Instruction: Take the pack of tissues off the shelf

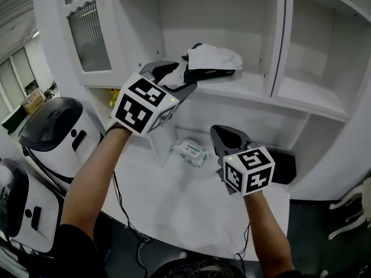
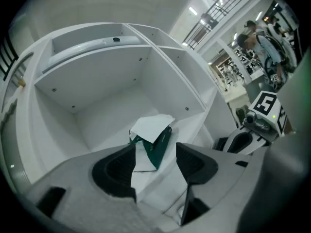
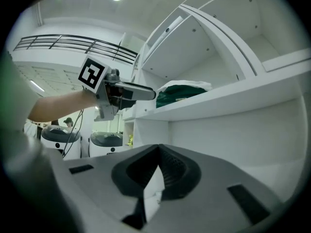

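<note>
The grey left gripper (image 1: 181, 77) and right gripper (image 1: 218, 132) had black fingers (image 2: 195, 162). Each carried a black-and-white marker cube (image 1: 142, 106). The sleeve (image 1: 72, 251) at lower left was black.

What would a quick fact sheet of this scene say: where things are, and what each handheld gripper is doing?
Setting: white shelf above a white counter
Pack of tissues: dark green, a white tissue sticking out, lying on the shelf
Left gripper: raised to the shelf, jaws apart, aimed at the pack, not closed on it
Right gripper: jaws together, empty, low over the counter
Also on counter: small white packet
</note>
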Tool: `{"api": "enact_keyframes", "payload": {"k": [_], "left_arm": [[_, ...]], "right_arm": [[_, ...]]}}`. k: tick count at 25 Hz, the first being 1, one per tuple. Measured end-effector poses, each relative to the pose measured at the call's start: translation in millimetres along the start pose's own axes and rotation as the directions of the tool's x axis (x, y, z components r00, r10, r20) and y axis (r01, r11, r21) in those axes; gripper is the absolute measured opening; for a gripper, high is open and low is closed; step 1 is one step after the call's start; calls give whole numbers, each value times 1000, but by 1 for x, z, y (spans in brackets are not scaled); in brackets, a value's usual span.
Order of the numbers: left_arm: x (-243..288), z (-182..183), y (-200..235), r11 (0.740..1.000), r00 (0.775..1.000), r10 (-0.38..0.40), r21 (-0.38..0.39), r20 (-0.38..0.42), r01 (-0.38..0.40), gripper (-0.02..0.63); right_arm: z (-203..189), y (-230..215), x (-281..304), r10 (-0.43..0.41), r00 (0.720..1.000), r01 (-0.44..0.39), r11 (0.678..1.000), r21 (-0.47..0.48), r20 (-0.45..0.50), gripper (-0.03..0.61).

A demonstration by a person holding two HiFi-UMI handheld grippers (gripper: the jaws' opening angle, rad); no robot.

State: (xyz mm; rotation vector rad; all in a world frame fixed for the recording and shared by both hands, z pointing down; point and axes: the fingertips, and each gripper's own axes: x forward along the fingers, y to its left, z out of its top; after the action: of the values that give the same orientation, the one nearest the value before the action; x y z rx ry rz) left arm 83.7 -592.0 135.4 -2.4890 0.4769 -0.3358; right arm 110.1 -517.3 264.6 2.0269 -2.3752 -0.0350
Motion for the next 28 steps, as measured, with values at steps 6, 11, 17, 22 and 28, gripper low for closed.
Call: {"api": "enact_keyframes", "payload": {"k": [6,11,17,22,28], "left_arm": [[20,3,8,988,995,-104,118,8,102,268],[34,6,7,961,987,-158,228,0,154,269],[47,0,4,936,983,-183,302,-27,183,268],[53,-7,0,928,977,-210,305,-44,213,230],[56,-13,-4,930,973,-222,288,-56,229,148]], "right_arm": [[-3,-2,4,-108,994,108,994,0,-14,5],[-9,-10,-3,-196,980,197,980,7,-29,5],[-17,-12,-10,-254,966,255,967,21,-43,5],[-20,-13,-16,-290,956,291,956,24,-53,5],[-27,-13,-22,-321,944,323,946,13,-81,5]]}}
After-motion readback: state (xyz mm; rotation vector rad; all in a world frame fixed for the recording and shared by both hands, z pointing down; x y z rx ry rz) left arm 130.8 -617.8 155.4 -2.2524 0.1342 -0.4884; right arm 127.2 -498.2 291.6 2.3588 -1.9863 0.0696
